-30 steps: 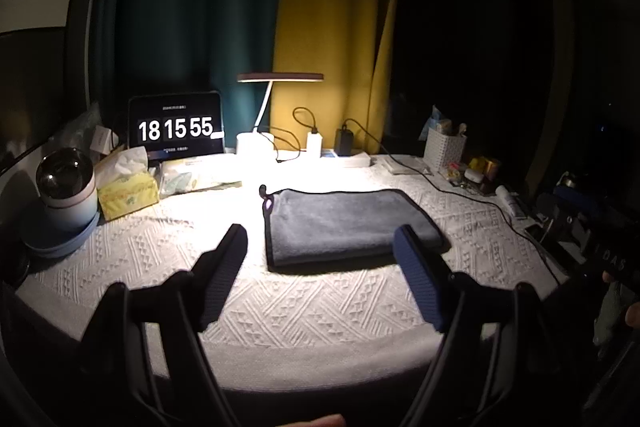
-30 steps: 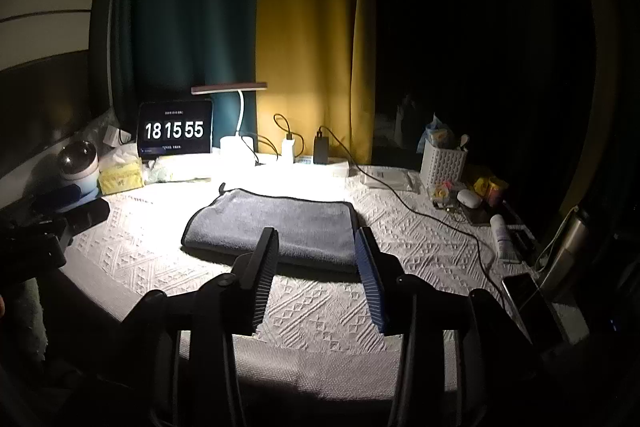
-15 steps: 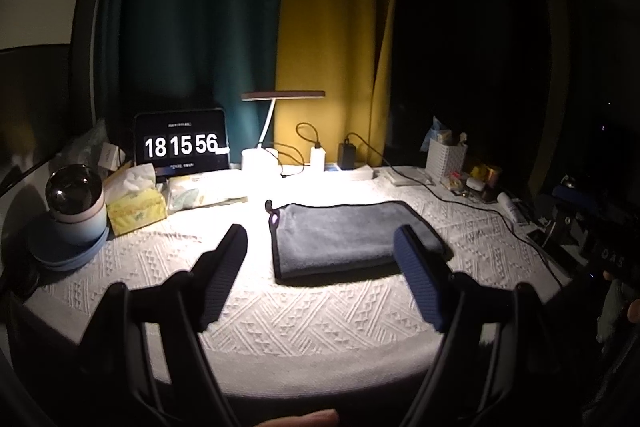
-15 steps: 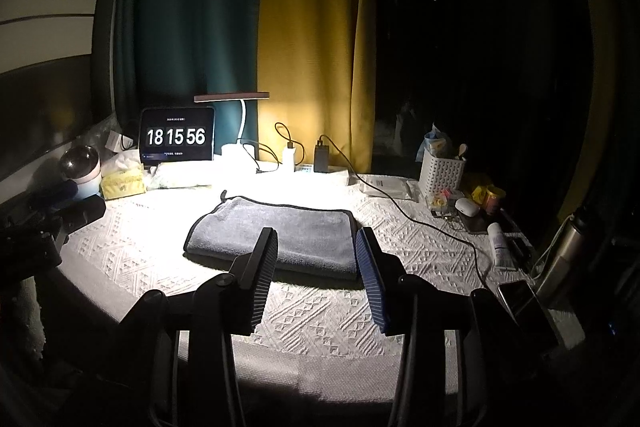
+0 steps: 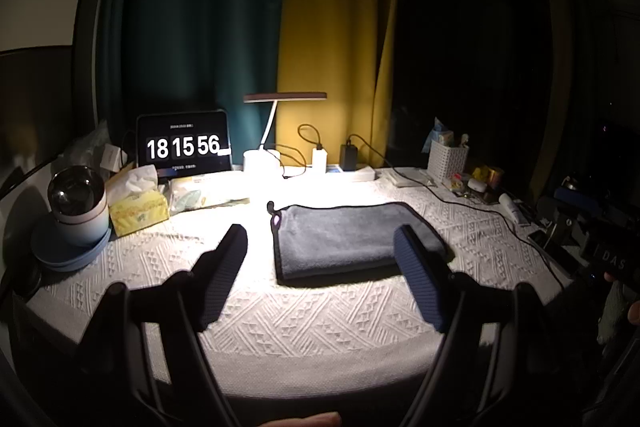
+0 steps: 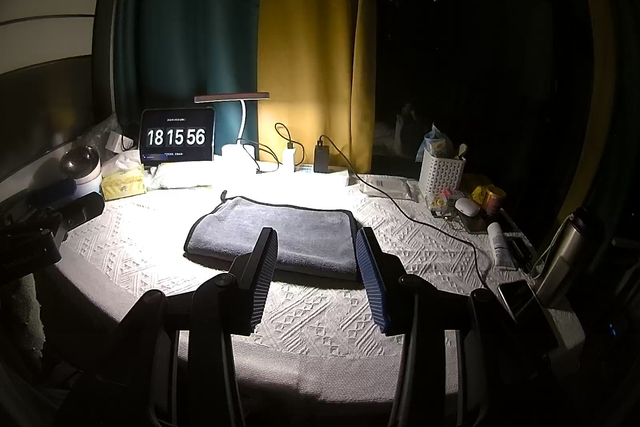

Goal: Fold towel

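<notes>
A grey towel (image 5: 352, 235) with dark trim lies folded in a flat rectangle on the white textured tablecloth (image 5: 304, 315), under the lamp. It also shows in the right wrist view (image 6: 280, 231). My left gripper (image 5: 320, 243) is open wide and empty, held back above the table's front edge, short of the towel. My right gripper (image 6: 316, 247) is open and empty, also near the front edge, its fingertips just short of the towel's near edge. Neither gripper touches the towel.
A lit desk lamp (image 5: 280, 131), a clock screen (image 5: 184, 147), chargers and cables stand at the back. A tissue box (image 5: 138, 203) and a round pot (image 5: 78, 203) are at left. A white basket (image 6: 442, 173), small bottles, a phone (image 6: 520, 297) and a steel flask (image 6: 568, 255) are at right.
Both grippers have drawn back and risen slightly from the table; the towel looks smaller and farther. The towel has not moved. The clock went from 18:15:55 to 18:15:56.
</notes>
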The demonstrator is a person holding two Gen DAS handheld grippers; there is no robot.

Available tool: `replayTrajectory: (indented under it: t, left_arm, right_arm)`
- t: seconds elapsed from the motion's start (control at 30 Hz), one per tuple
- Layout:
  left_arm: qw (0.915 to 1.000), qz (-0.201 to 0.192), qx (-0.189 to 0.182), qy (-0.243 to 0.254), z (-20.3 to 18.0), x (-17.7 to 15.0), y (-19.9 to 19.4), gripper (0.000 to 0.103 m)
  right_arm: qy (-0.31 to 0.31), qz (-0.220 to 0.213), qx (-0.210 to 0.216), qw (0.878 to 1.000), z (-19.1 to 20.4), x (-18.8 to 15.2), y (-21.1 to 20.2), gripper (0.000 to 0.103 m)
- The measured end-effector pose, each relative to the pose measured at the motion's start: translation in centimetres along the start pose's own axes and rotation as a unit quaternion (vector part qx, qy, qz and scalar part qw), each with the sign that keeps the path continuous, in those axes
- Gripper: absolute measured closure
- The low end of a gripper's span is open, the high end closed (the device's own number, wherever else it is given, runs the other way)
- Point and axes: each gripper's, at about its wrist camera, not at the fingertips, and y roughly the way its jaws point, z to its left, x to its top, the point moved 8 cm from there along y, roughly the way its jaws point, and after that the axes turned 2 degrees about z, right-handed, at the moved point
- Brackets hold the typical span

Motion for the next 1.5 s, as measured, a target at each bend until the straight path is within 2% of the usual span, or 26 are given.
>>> replayTrajectory:
  t: [1.5]
  left_arm:
    - [0.9998, 0.019, 0.003, -0.006, 1.1, -0.1, 1.0, 0.026]
  right_arm:
    - [-0.003, 0.006, 0.005, 1.000, 1.2, -0.4, 0.7, 0.059]
